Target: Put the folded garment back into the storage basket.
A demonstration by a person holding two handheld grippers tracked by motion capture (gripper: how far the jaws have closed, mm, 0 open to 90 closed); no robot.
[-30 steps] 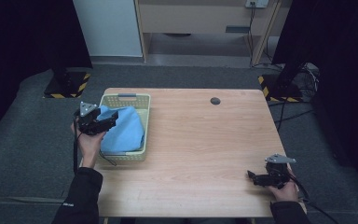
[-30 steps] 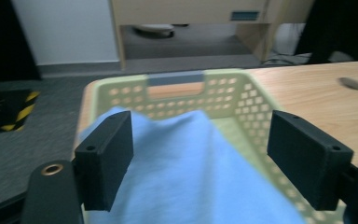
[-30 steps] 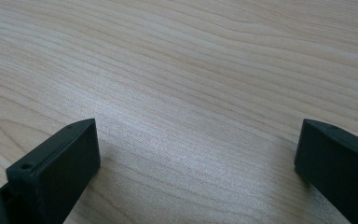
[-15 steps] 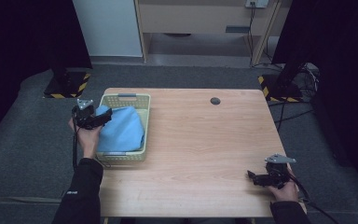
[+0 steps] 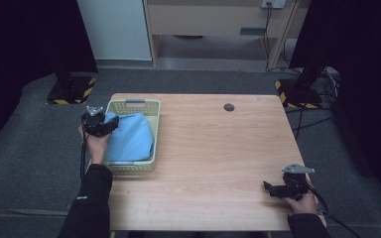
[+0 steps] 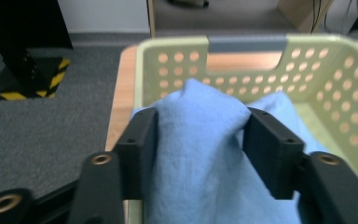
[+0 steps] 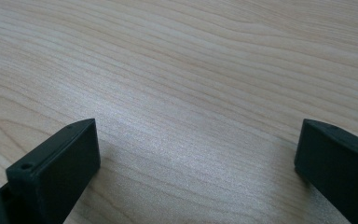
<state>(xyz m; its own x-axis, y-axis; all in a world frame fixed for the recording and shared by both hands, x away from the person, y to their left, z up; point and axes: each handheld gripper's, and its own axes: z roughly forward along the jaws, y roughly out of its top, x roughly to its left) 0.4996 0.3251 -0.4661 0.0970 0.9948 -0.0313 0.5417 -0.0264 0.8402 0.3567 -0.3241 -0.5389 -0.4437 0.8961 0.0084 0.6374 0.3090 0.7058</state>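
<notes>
On your left, the basket (image 5: pixel 151 130) walls hem in the blue cloth (image 5: pixel 131 139), and its far wall with the grey handle (image 6: pixel 247 43) stands just ahead of your left gripper (image 5: pixel 101 126). The counter (image 5: pixel 218 148) between the basket and your right gripper (image 5: pixel 273 189) lies bare, save a small dark disc (image 5: pixel 228 107) near the far edge.

A basket (image 5: pixel 149 106) stands at the left side of the worktop (image 5: pixel 218 158), and a cloth (image 5: pixel 131 139) lies in it. The left claw (image 5: pixel 110 125) sits at the basket's left rim, over the cloth's edge. The right claw (image 5: pixel 267 187) rests on the worktop near its front right corner, well apart from the basket.
</notes>
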